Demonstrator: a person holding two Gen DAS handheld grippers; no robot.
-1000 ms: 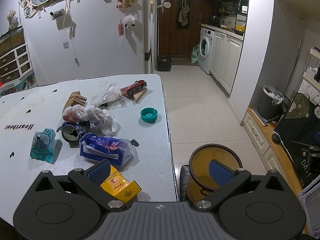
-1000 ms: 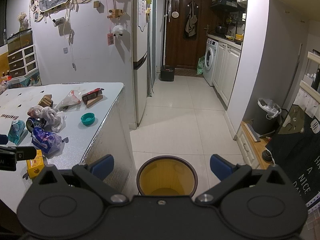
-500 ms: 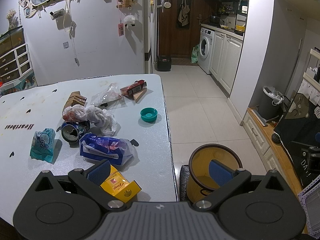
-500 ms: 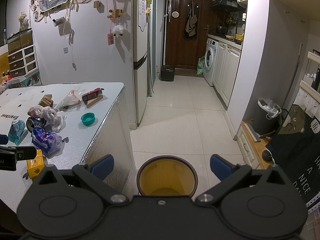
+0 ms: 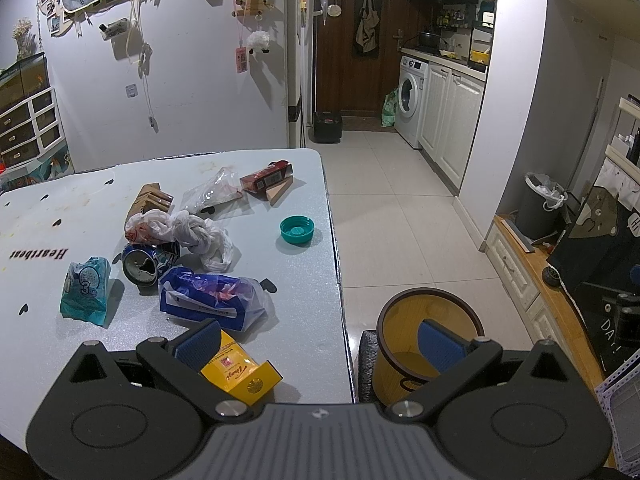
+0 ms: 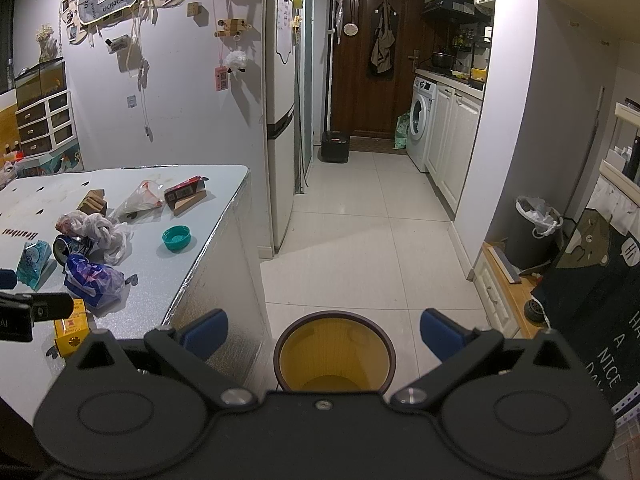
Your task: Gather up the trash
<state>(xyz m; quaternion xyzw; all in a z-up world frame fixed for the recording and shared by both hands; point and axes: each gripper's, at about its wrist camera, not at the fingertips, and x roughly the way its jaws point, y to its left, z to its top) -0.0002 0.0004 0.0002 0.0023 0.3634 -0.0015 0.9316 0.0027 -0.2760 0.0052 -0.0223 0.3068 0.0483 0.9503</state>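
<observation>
Trash lies on the white table: a yellow packet nearest me, a blue plastic bag, a crushed can, a crumpled white bag, a teal pouch, a teal lid, a clear wrapper and a red box. My left gripper hangs open over the table's near right corner, its left finger beside the yellow packet. An empty yellow bin stands on the floor; my right gripper is open above it.
A second, grey bin with a white liner stands by the right wall. Tiled floor runs back to a dark door and a washing machine. A fridge stands just past the table. A brown cardboard piece lies on the table.
</observation>
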